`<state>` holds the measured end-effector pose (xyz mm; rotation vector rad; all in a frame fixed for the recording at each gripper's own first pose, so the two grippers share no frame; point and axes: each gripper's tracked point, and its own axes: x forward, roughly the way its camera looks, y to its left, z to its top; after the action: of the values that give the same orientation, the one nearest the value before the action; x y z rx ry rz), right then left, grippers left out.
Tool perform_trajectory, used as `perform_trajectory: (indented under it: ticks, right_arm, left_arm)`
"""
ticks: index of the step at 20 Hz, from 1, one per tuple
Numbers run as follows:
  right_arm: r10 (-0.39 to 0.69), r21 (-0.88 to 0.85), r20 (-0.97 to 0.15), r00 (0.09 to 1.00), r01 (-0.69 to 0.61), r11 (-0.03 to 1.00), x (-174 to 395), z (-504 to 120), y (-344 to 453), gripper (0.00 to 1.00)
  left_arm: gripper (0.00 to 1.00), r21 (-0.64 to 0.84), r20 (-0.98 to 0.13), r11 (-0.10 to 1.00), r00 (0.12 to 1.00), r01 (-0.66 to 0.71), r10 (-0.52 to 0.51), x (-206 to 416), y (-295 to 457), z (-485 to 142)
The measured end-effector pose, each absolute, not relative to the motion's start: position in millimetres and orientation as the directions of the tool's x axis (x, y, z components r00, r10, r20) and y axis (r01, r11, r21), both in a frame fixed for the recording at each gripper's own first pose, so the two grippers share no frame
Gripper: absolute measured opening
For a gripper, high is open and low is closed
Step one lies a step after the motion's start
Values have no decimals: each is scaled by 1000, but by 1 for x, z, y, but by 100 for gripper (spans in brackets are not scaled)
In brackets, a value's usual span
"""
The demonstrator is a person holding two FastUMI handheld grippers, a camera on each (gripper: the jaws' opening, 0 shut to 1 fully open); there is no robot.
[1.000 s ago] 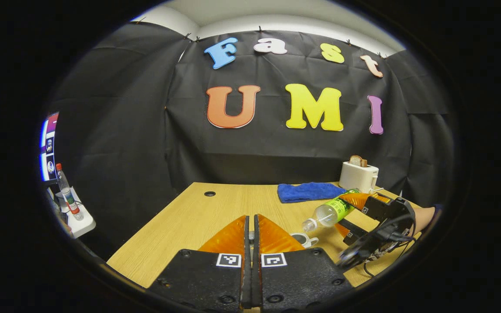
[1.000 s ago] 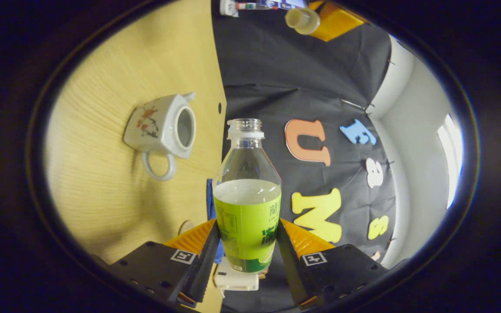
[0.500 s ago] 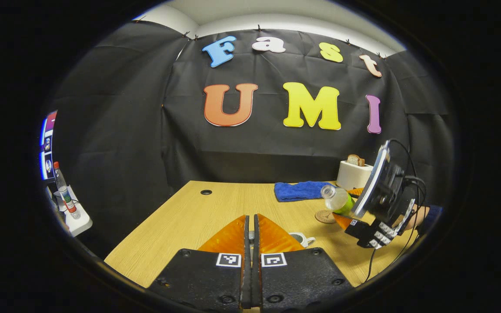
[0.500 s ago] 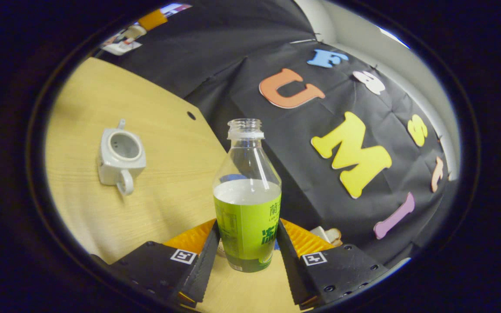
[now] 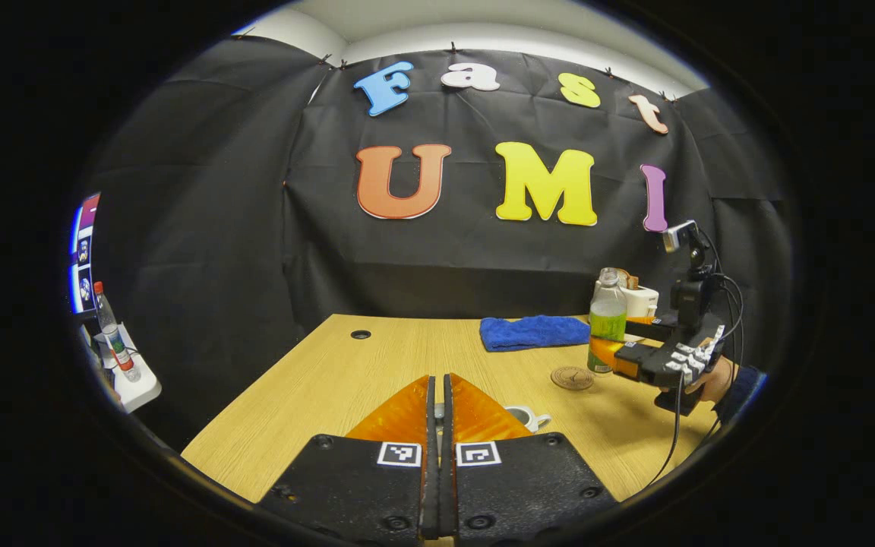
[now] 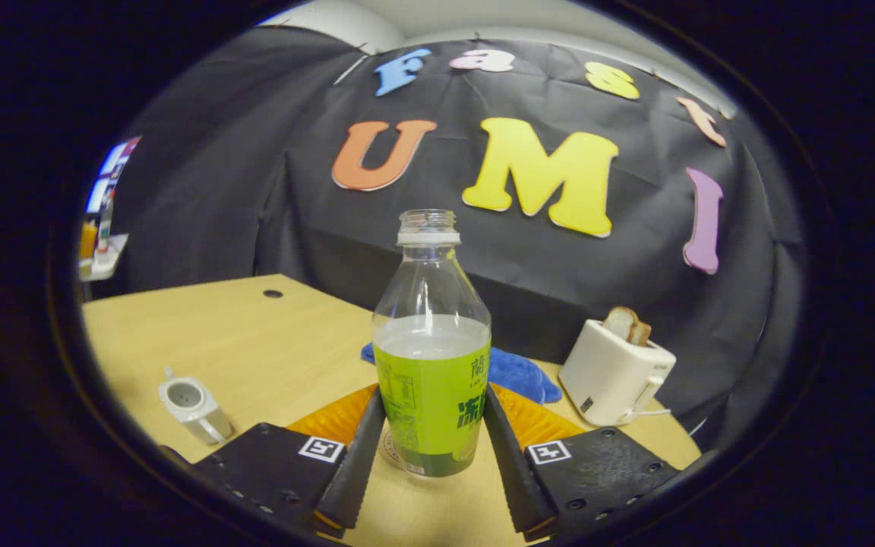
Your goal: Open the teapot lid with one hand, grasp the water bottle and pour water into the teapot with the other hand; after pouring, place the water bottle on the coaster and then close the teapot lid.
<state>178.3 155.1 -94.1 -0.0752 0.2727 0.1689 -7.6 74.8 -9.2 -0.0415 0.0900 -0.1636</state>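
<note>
The right gripper (image 6: 431, 456) pinches the water bottle (image 6: 431, 357) upright just above the coaster (image 5: 572, 377), cap off, green label, water roughly halfway up. The lidless teapot (image 6: 193, 406) sits left. The left gripper (image 5: 438, 425) is pressed together.

left gripper (image 5: 440, 395) fingers closed together above the table (image 5: 346, 372); right gripper (image 5: 611, 351) holds the bottle (image 5: 608, 319) upright near the coaster (image 5: 572, 377).

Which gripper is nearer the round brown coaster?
Right. The right gripper holds the green-labelled water bottle upright just beside the coaster; the left gripper sits farther back, above the white teapot.
</note>
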Motion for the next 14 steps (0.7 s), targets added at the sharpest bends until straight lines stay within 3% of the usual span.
perform_trajectory:
  ticks: [2, 14]
  right_arm:
    - [144, 24, -294, 945, -143, 989, 187, -104, 155, 72]
    - [130, 32, -301, 945, -127, 991, 224, -140, 168, 72]
  left_arm:
    - [3, -49, -86, 986, 983, 160, -164, -7, 74, -9]
    - [3, -70, -102, 987, 983, 147, -153, 0, 76, -17]
